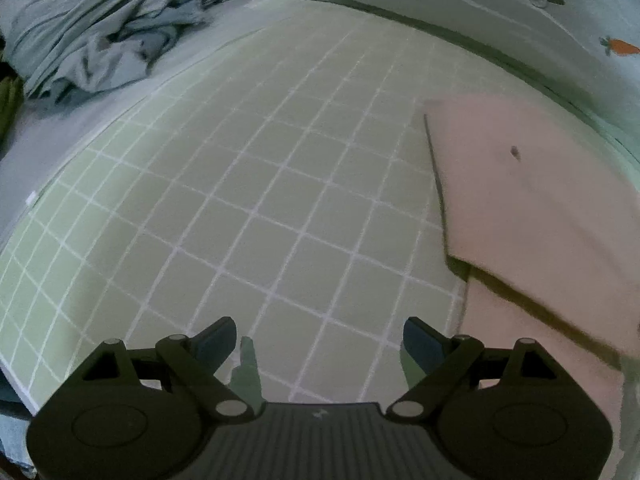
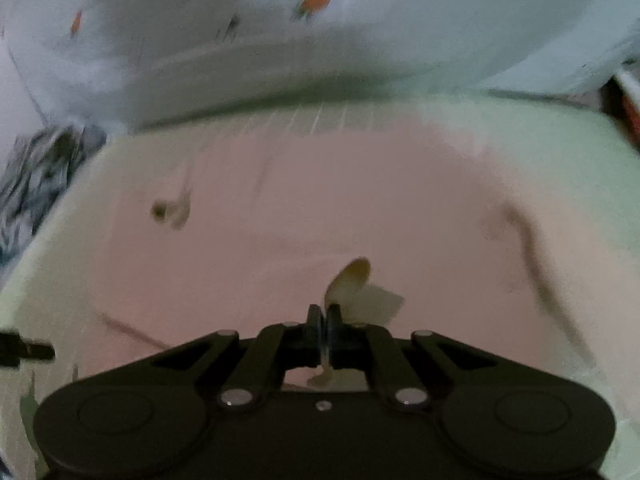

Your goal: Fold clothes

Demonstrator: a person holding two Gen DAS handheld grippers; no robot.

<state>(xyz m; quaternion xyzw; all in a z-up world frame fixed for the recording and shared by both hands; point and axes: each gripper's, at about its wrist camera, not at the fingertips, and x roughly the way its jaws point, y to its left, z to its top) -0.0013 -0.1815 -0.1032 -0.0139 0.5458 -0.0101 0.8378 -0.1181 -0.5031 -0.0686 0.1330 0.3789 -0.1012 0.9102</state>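
A pale pink garment (image 1: 532, 208) lies at the right of a green checked mat (image 1: 240, 200), one part raised above another. My left gripper (image 1: 320, 340) is open and empty above the mat, left of the garment. In the right wrist view the pink garment (image 2: 280, 216) fills the middle, blurred. My right gripper (image 2: 325, 316) is shut on a fold of its fabric, which pokes up between the fingertips.
A heap of grey-blue and striped clothes (image 1: 100, 28) lies at the back left of the mat. A white sheet with carrot prints (image 1: 520, 12) runs along the back; it also shows in the right wrist view (image 2: 320, 20).
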